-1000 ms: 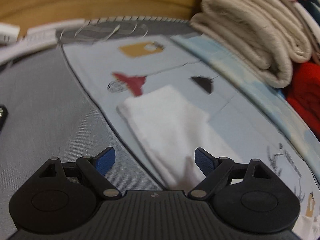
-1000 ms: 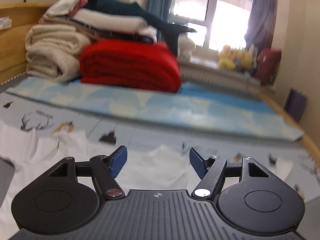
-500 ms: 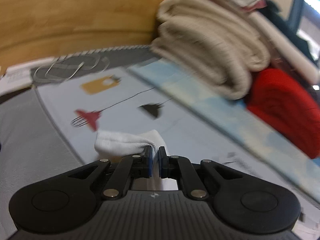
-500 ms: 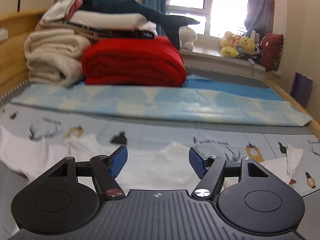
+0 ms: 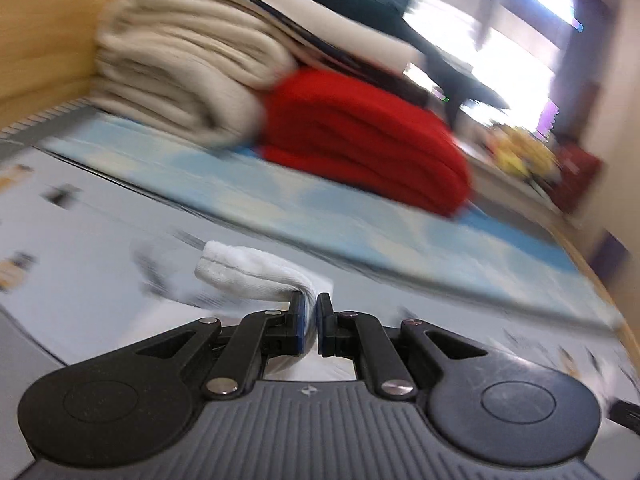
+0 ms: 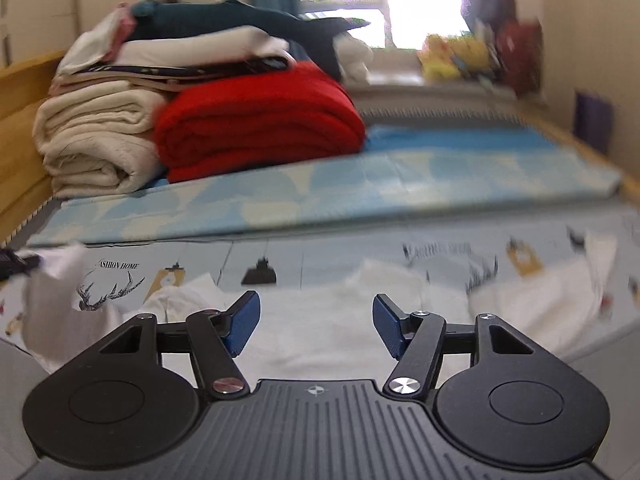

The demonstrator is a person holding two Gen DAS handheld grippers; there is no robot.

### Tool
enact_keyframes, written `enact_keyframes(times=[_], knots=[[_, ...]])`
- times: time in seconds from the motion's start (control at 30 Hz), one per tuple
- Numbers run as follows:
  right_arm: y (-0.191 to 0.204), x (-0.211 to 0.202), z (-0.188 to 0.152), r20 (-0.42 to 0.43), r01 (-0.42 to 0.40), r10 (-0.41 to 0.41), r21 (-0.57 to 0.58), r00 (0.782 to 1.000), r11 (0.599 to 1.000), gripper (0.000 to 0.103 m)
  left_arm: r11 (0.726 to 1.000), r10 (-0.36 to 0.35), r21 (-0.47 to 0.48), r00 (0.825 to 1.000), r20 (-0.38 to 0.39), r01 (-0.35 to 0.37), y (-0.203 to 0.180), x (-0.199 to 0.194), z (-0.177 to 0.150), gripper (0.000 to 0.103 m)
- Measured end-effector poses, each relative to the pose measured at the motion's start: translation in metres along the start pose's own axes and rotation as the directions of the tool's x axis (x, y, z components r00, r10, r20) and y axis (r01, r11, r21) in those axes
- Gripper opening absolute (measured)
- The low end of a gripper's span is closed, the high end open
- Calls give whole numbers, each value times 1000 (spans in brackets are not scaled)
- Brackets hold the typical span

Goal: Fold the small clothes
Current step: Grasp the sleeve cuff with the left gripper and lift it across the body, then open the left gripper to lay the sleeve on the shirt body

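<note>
A small white garment [image 6: 320,320] lies spread on the printed grey sheet [image 6: 320,256]. My left gripper [image 5: 311,322] is shut on its left sleeve [image 5: 256,276] and holds that edge lifted off the sheet; the view is motion-blurred. The lifted sleeve also shows at the left of the right wrist view [image 6: 56,280]. My right gripper [image 6: 316,320] is open and empty, low over the middle of the garment, with white cloth between and beyond its fingertips.
A red folded blanket [image 6: 256,120] and cream folded blankets [image 6: 96,144] are stacked at the back on a light blue mat [image 6: 360,188]. A wooden bed frame [image 6: 20,112] runs along the left. Toys sit on the windowsill [image 6: 472,56].
My left gripper shut on the white sleeve and lifted it, swinging right toward the blankets. My right gripper stayed open and shifted slightly over the garment.
</note>
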State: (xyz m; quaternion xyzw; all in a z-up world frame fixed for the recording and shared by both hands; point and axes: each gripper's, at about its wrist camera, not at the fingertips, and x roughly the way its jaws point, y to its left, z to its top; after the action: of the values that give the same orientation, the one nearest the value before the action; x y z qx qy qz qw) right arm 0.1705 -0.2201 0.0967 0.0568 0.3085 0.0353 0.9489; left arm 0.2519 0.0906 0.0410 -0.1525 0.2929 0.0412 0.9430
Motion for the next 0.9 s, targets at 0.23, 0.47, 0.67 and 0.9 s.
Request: enact_keyframes(times=[0.23, 0.47, 0.67, 0.9], knots=[[-38, 4, -16, -60, 68, -61, 121, 996, 990, 63, 971, -233, -6, 942, -240, 238, -91, 48, -51, 33], [-67, 9, -5, -59, 74, -63, 204, 996, 976, 62, 991, -102, -100, 976, -191, 83, -71, 16, -21, 42], [-53, 31, -7, -79, -21, 41, 240, 996, 971, 47, 991, 28, -128, 990, -141, -46, -25, 16, -17, 42], [-7, 73, -23, -179, -116, 149, 182, 973, 976, 49, 990, 91, -77, 953, -289, -118, -2, 69, -21, 40]])
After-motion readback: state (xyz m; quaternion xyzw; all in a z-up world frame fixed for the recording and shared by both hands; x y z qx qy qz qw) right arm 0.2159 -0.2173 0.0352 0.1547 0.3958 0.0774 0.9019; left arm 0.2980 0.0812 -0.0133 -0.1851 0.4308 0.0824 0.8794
